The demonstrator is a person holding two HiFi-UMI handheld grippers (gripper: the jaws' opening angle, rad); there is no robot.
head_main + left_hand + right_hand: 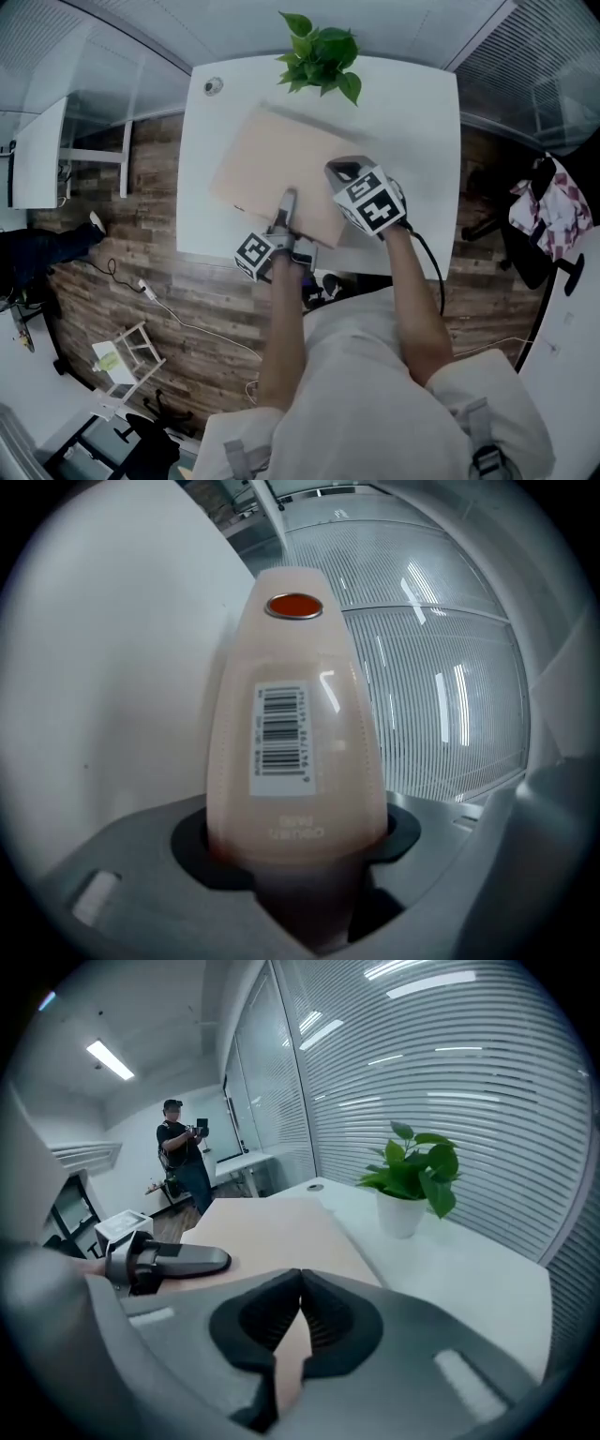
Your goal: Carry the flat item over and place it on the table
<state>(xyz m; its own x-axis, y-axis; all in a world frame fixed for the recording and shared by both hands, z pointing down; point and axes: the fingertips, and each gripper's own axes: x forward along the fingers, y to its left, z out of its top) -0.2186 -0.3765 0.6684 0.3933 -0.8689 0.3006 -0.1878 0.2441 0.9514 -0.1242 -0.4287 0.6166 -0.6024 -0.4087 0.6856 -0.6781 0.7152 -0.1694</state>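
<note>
As your left gripper (286, 208) and right gripper (339, 172) each pinch its near edge between tight fingers (258, 1321), the flat pale beige rectangular board (281, 159) lies over the white desk's (412, 122) near half. A green potted plant (321, 52) stands at the desk's far edge.

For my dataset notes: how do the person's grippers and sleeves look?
Both the left gripper and the right gripper have grey bodies, dark pads and a white cube with black square markers. A black cable leaves the right one. The sleeves are short and pale.
</note>
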